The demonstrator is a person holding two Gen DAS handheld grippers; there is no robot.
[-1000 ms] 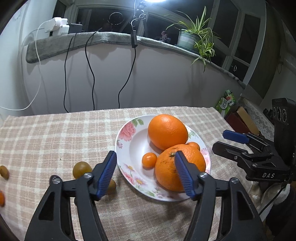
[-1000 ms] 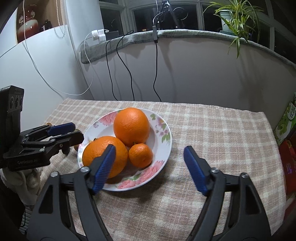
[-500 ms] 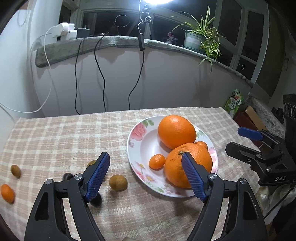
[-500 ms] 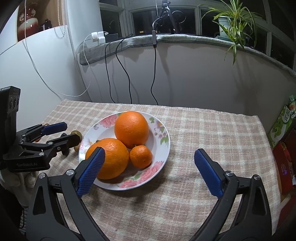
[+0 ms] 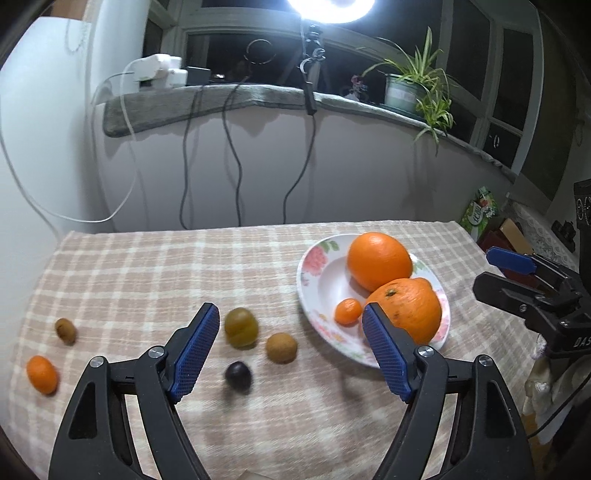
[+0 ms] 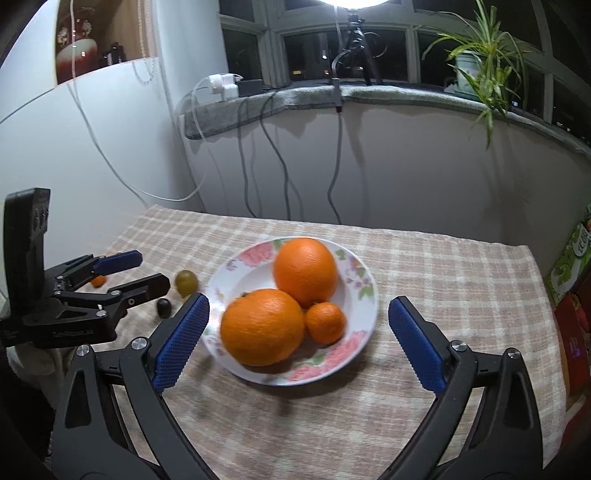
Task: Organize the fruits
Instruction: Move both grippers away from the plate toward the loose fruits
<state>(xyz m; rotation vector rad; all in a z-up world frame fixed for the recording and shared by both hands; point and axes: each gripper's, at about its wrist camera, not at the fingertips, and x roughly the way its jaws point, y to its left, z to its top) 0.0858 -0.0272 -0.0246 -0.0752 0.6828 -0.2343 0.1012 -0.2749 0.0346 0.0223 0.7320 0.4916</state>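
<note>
Table (image 5: pixel 147 266) under a pink-and-cream checked cloth, set against a curved white wall; grey-topped ledge (image 5: pixel 221 99) above it carries white chargers (image 5: pixel 159 72), a dark box, hanging cables and a spider plant in a pot (image 5: pixel 402 92). Ring light (image 5: pixel 330 7) on a stand glares from the top edge.

Right gripper (image 6: pixel 295 343) — jaws wide apart with nothing between the blue pads; they have just been opening. It hangs over the near edge of the floral plate (image 6: pixel 354 332), its left pad covering part of the plate's rim.

Left gripper (image 5: pixel 286 349) — jaws likewise spread and empty, just opened wider. It hangs above the loose fruit on the cloth, left of the plate; its right pad overlaps the near orange in the left wrist view.

On the plate: two large oranges touching, far one (image 6: pixel 306 271) and near one (image 6: pixel 262 326), with a small mandarin (image 6: pixel 325 322) tucked against both. A second small orange fruit (image 5: pixel 348 311) sits on the plate's other side.

Loose on the cloth: a yellow-green round fruit (image 5: pixel 241 326), a brown kiwi (image 5: pixel 281 347) just beside it, a dark plum-like fruit (image 5: pixel 239 374) nearer the gripper. Well apart at the far left: another small kiwi (image 5: pixel 65 330) and a small mandarin (image 5: pixel 42 373).

Green carton (image 6: pixel 570 258) and red boxes at the table's right end.
</note>
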